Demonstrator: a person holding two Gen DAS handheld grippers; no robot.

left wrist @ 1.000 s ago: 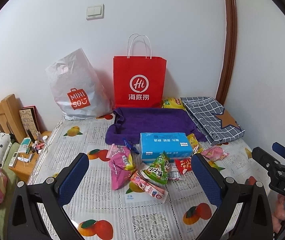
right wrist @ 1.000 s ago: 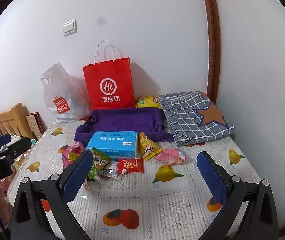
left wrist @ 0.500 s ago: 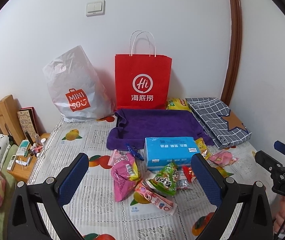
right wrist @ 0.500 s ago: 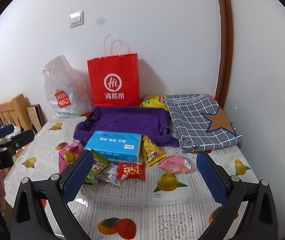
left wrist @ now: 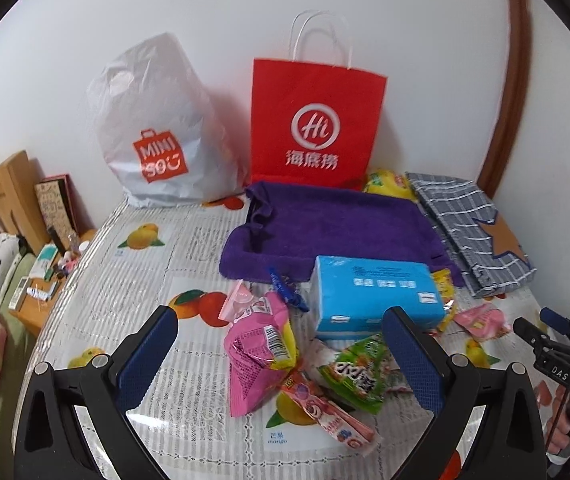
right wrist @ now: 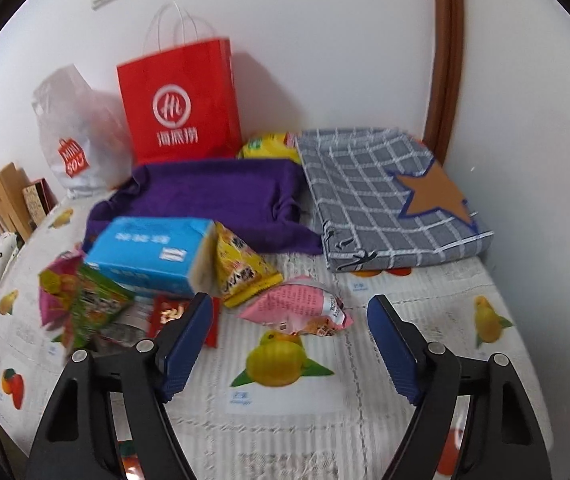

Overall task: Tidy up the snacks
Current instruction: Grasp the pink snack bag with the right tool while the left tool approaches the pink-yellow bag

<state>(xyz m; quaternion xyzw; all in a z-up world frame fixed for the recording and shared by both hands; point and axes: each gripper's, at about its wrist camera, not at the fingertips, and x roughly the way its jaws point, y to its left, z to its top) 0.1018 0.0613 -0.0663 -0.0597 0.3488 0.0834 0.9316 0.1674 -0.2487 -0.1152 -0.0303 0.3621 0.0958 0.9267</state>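
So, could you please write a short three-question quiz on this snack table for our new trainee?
1. True or false: the blue box lies partly on the purple towel.
2. What stands nearest the white bag? A red paper bag; B checked cloth; C pink packet.
3. Fill in: the right gripper holds ____.

Key: 1 true; 2 A; 3 nothing, its jaws are closing on empty air.
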